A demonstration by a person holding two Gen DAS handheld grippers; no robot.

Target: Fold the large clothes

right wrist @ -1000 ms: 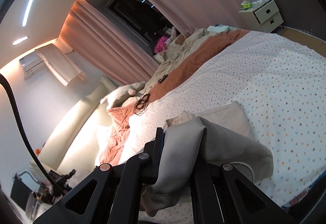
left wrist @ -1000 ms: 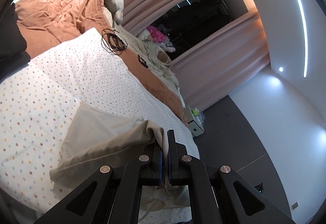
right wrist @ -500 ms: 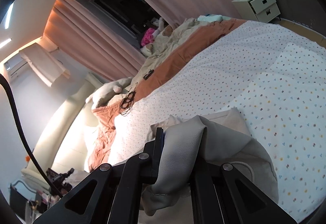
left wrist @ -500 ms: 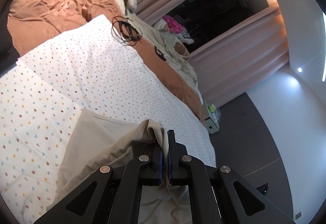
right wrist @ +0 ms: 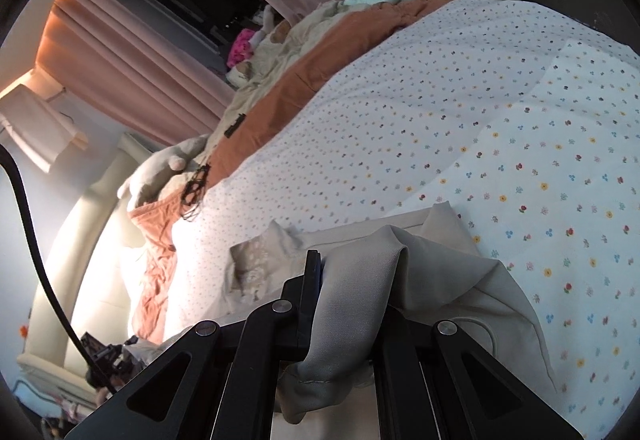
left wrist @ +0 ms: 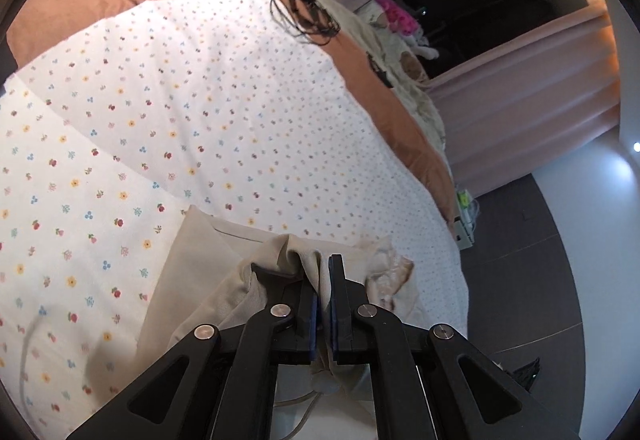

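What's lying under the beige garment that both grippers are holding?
Under the beige garment lies the white flower-print bedsheet, showing on every side of it. Whether anything else sits beneath the cloth cannot be seen: the fabric and the left gripper and right gripper cover that patch.

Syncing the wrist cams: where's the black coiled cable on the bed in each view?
Left wrist: black coiled cable top centre, at the floral sheet's far corner.
Right wrist: cable left of centre, at the sheet's edge.
Shared landmark: pink plush toy by the dark window.
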